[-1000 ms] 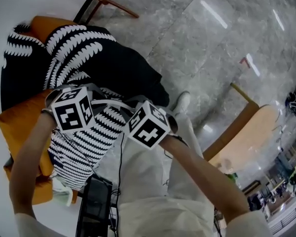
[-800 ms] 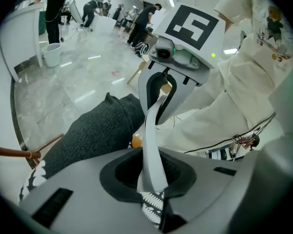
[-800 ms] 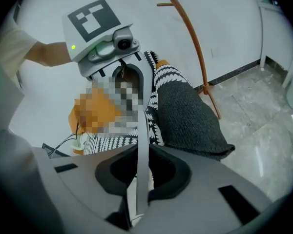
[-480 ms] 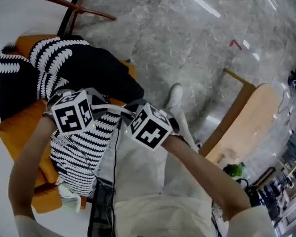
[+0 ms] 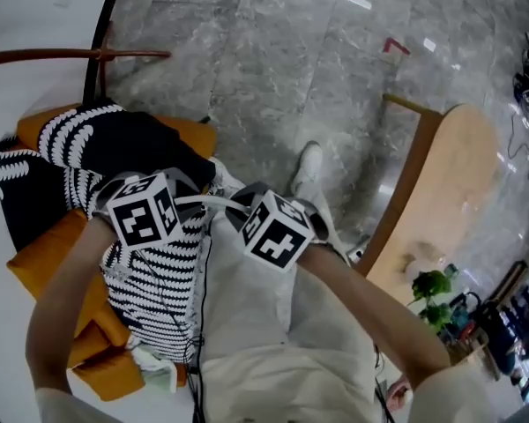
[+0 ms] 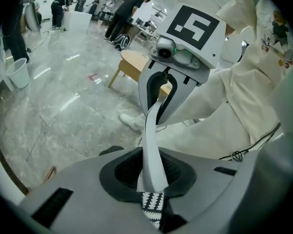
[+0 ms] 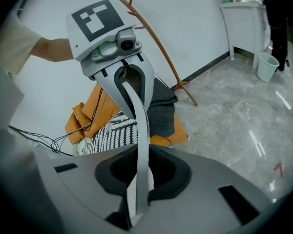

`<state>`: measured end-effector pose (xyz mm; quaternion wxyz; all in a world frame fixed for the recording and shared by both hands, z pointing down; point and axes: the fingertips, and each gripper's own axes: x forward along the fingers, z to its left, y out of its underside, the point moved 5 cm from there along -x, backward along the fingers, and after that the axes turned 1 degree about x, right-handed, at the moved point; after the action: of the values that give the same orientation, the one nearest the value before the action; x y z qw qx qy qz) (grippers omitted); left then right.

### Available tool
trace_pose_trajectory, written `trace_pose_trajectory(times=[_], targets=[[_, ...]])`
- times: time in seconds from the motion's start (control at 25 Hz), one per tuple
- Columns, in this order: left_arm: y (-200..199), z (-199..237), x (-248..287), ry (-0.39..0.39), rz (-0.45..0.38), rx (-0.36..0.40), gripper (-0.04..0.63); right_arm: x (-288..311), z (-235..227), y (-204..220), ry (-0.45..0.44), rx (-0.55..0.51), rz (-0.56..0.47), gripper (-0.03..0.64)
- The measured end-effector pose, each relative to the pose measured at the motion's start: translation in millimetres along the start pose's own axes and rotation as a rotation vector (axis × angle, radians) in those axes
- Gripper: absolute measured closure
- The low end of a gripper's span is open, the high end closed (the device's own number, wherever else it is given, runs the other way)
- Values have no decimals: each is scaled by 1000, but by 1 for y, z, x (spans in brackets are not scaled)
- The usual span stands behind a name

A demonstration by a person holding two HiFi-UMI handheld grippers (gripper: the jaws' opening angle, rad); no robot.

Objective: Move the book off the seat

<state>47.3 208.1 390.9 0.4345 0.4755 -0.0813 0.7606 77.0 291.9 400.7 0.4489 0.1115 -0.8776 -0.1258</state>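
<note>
A thin grey book (image 5: pixel 208 203) hangs edge-on between my two grippers, held at both ends. In the left gripper view it runs as a grey strip (image 6: pixel 151 145) from my left gripper (image 6: pixel 152 182) up to the right gripper (image 6: pixel 159 95). In the right gripper view the book (image 7: pixel 139 130) runs from my right gripper (image 7: pixel 138 179) to the left gripper (image 7: pixel 125 79). Both are shut on it. The orange seat (image 5: pixel 48 258) with black-and-white patterned cushions (image 5: pixel 154 280) lies below and to the left. In the head view the left gripper (image 5: pixel 187 203) is over the cushion's edge and the right gripper (image 5: pixel 235 211) over the person's trousers.
A light wooden stool (image 5: pixel 441 192) stands at the right with a small green plant (image 5: pixel 432 285) beside it. A thin brown frame (image 5: pixel 70 56) crosses the wall side at top left. Cables (image 5: pixel 198 307) hang by the chair. The person's shoe (image 5: pixel 307 167) rests on the grey marble floor.
Both grippers keep their hold on the book. In the head view the chair has slid left and down, and the wooden stool has come nearer the middle.
</note>
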Motion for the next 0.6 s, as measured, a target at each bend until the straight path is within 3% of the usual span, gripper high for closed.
trace_pose_trajectory(times=[0.6], targets=[[-141,18,29,82,132,197,545,-88,-56,82,89,190,-147,568]])
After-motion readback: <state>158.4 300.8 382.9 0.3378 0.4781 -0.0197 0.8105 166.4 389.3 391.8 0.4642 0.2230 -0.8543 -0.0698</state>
